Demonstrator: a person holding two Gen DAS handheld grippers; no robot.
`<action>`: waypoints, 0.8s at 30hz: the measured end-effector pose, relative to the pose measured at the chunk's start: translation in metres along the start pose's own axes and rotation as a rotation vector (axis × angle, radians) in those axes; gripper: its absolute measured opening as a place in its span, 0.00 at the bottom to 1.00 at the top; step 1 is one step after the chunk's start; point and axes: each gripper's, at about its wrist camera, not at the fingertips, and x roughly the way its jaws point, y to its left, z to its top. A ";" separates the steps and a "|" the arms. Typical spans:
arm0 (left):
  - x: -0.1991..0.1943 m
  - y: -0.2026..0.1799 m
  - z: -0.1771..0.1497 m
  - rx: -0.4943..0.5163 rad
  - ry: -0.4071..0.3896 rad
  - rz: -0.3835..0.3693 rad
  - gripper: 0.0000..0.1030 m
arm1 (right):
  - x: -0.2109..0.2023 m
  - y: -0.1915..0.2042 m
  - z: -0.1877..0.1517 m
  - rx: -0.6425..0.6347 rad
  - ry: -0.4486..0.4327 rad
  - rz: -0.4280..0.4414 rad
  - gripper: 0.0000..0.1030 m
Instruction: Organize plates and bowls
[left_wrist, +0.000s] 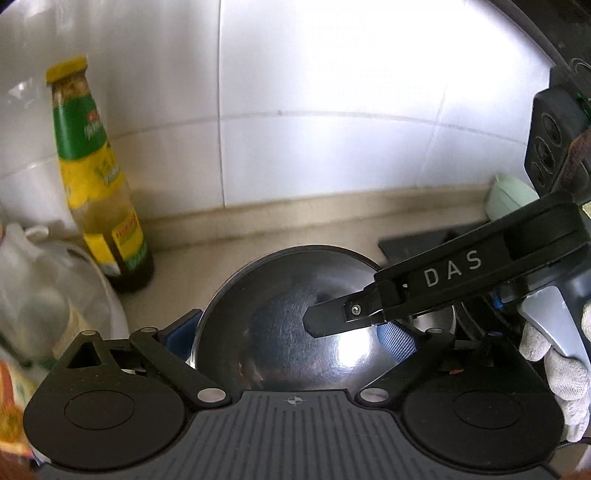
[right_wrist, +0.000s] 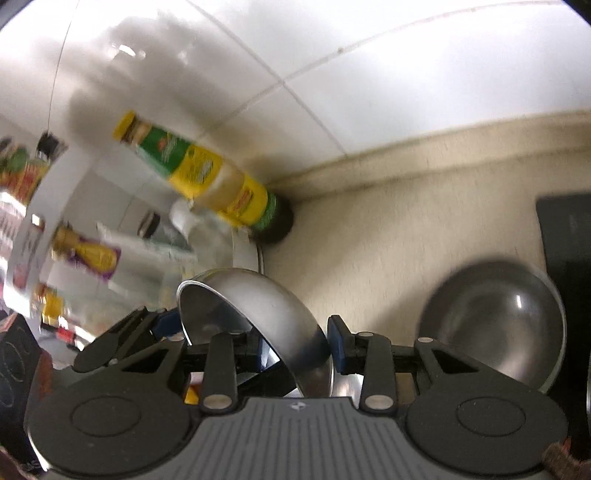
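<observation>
**Carrying one bowl clear while the other stays put**

My right tongs are clamped on the rim of a steel bowl, which hangs tilted on its side, its hollow facing left and its rounded back toward the right pad. A second steel bowl sits upright on the beige surface to the right of it, beside a dark mat.

From the left wrist camera, my left tongs stand wide, their blue pads on either side of that resting bowl but, as far as I can judge, not pressing it. The right tongs reach in over it from the right.

To do this step well, I should keep the pinch on the tilted bowl firm: a thin, slick rim can swivel or slip between the pads. I'd level it before lowering, then nest it squarely into the resting bowl instead of dropping it edge-first, which would clatter and skid. The left tongs need to stay clear of the descending rim. The sauce bottle near the tiled wall and the white dish at my left are worth a wide berth.
</observation>
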 end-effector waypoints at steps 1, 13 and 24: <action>0.001 -0.001 -0.006 -0.004 0.015 -0.004 0.97 | 0.001 -0.001 -0.008 0.008 0.011 -0.004 0.30; 0.010 0.002 -0.028 -0.013 0.049 0.014 0.95 | 0.011 -0.008 -0.040 -0.066 0.015 -0.138 0.36; -0.008 0.014 -0.011 -0.054 -0.018 0.055 0.98 | -0.012 -0.003 -0.029 -0.158 -0.082 -0.164 0.43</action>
